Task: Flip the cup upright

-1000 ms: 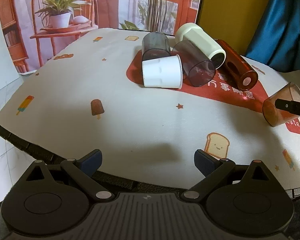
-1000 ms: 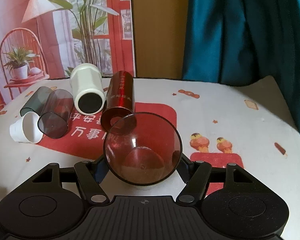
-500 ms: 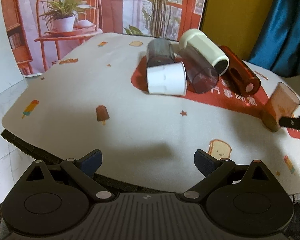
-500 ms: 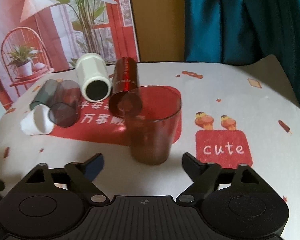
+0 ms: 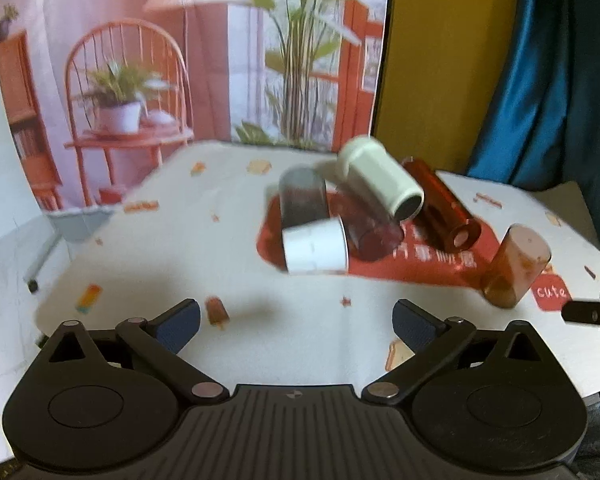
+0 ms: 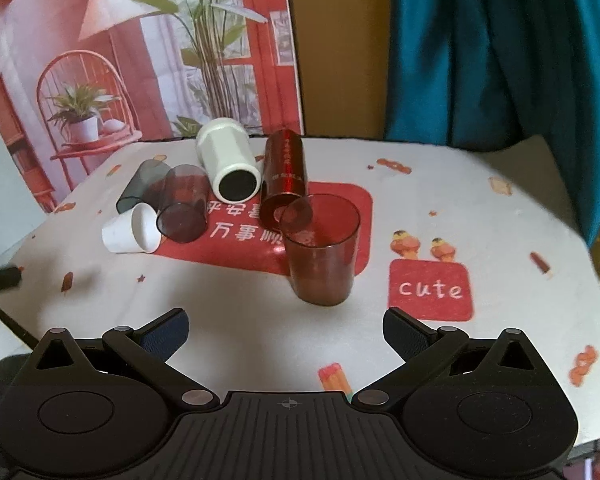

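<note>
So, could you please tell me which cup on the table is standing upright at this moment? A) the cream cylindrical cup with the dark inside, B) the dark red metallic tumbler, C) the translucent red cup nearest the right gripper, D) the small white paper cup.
C: the translucent red cup stands on its base with its mouth facing up, in front of the open right gripper, while the other cups lie on their sides.

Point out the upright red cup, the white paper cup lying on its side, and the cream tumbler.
upright red cup point(image 6: 322, 268): right wrist view, on its front wall.
white paper cup point(image 6: 120, 234): right wrist view, on its side wall.
cream tumbler point(image 6: 224, 152): right wrist view, on its upper side wall.
</note>
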